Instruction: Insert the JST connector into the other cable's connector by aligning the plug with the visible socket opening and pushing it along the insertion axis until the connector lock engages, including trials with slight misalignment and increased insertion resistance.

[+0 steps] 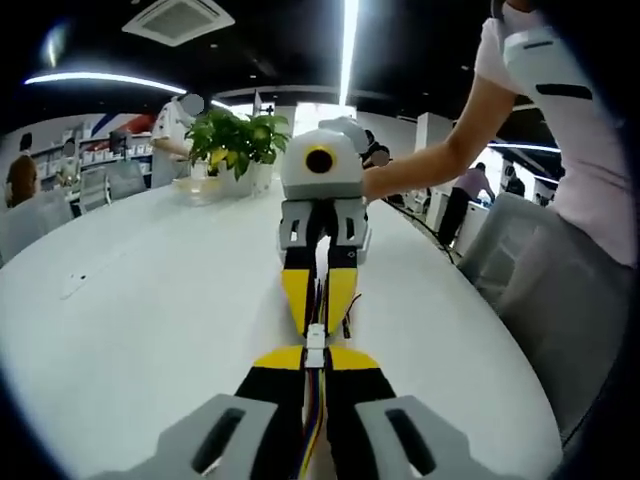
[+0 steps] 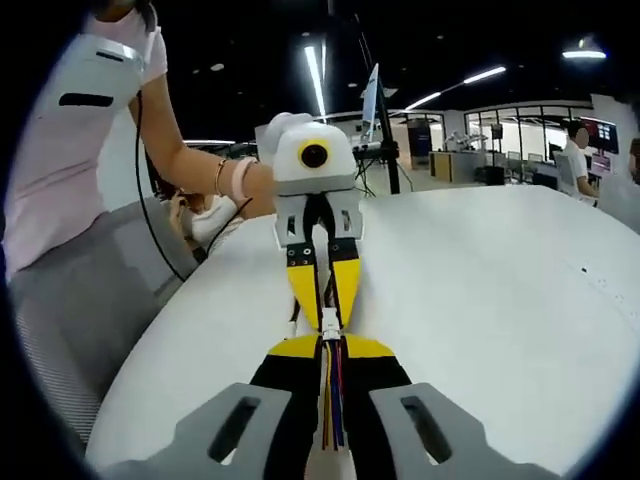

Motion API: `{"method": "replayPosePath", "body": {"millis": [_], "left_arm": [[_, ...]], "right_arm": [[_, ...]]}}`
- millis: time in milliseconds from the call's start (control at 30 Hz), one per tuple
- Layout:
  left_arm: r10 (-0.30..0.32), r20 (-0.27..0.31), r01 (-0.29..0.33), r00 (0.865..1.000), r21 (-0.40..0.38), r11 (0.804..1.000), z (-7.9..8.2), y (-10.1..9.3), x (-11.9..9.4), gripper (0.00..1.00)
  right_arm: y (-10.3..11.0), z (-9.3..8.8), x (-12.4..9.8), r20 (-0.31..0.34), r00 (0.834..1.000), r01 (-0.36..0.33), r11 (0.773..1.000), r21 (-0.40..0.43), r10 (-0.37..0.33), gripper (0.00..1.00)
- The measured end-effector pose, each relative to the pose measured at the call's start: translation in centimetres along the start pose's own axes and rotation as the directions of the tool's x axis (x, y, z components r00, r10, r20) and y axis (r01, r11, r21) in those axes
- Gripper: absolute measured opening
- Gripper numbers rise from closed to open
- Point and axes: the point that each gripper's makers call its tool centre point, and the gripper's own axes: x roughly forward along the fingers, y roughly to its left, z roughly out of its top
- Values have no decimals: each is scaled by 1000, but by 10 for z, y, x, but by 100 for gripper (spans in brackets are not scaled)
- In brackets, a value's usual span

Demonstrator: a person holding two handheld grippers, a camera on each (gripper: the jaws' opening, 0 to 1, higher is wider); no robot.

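At the bottom centre of the left gripper view, the left gripper (image 1: 315, 362) is pinching its multicoloured cable (image 1: 312, 425) between pressed-together yellow-tipped jaws, the wires trailing down toward the camera. Just beyond the tips, in the middle of the frame, the white JST connector (image 1: 316, 338) is sitting where the two grippers are meeting nose to nose. Above it, the right gripper (image 1: 320, 300) is pointing straight back, its jaws closed on the other cable.

The right gripper view is giving the mirror picture: the right gripper (image 2: 330, 345) at bottom centre is clamping its own wire bundle (image 2: 331, 400), the white connector (image 2: 329, 322) is lying at its tips, and the left gripper (image 2: 322, 292) is facing it from above centre.

Plug and socket are looking lined up and touching; whether the lock is engaged cannot be told at this size. By my reading, the insertion push is in hand. The next move is calling for a straight press along the shared axis, without twisting.

Farther off, the white table (image 1: 120, 330) is spreading outward, and a potted plant (image 1: 235, 145) is standing at the upper left of the left gripper view.
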Motion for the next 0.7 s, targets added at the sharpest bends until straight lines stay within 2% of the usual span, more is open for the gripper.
{"method": "replayPosePath", "body": {"millis": [200, 467, 700], "left_arm": [[5, -12, -5, 1000, 6, 1000, -6, 1, 2, 0], [5, -53, -2, 999, 50, 999, -13, 0, 6, 0], [22, -69, -15, 997, 99, 995, -13, 2, 6, 0]], "right_arm": [[-2, -5, 1, 0, 1000, 5, 1000, -2, -5, 3], [-1, -11, 3, -13, 1000, -2, 1000, -27, 2, 3], [-4, -12, 3, 0, 1000, 3, 999, -43, -3, 4]]}}
